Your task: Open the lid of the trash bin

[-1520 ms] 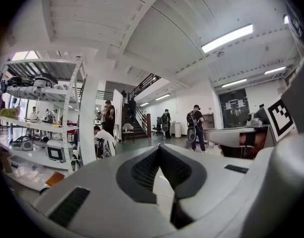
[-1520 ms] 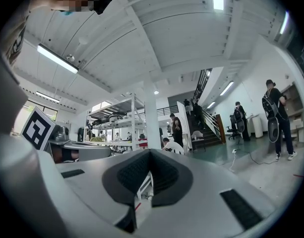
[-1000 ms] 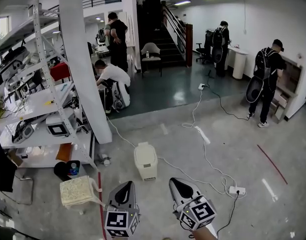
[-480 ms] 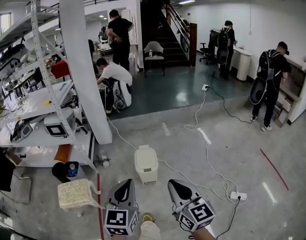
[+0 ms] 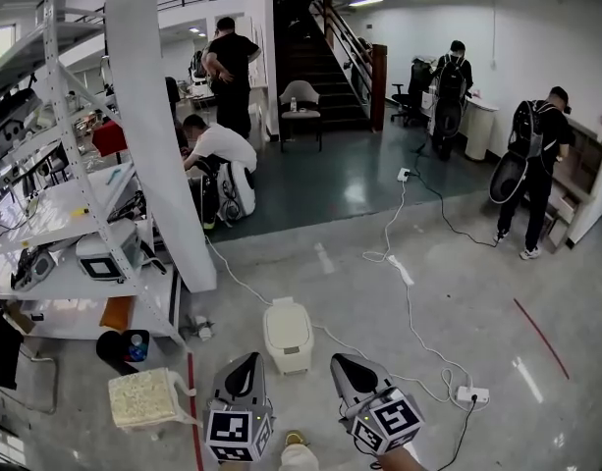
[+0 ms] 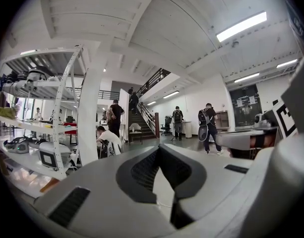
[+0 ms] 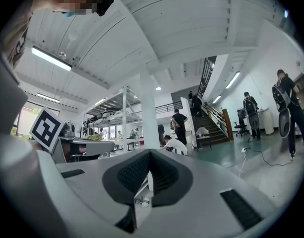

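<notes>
Trash bin (image 5: pixel 288 335) sits nearer than a second ago, lid down, on floor by white cable (image 5: pixel 408 300) | left gripper (image 5: pixel 247 361) jaws together, empty | right gripper (image 5: pixel 342 363) jaws together, empty | both short of bin

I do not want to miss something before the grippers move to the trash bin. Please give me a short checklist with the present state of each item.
1. Trash bin in view, ahead of both grippers: ok.
2. Lid down and closed, ready to be opened: ok.
3. Left gripper jaws together, nothing held: ok.
4. Right gripper jaws together, nothing held: ok.
5. Both grippers apart from the bin, no contact: ok.
6. White cable clear of the bin: cannot tell.
</notes>
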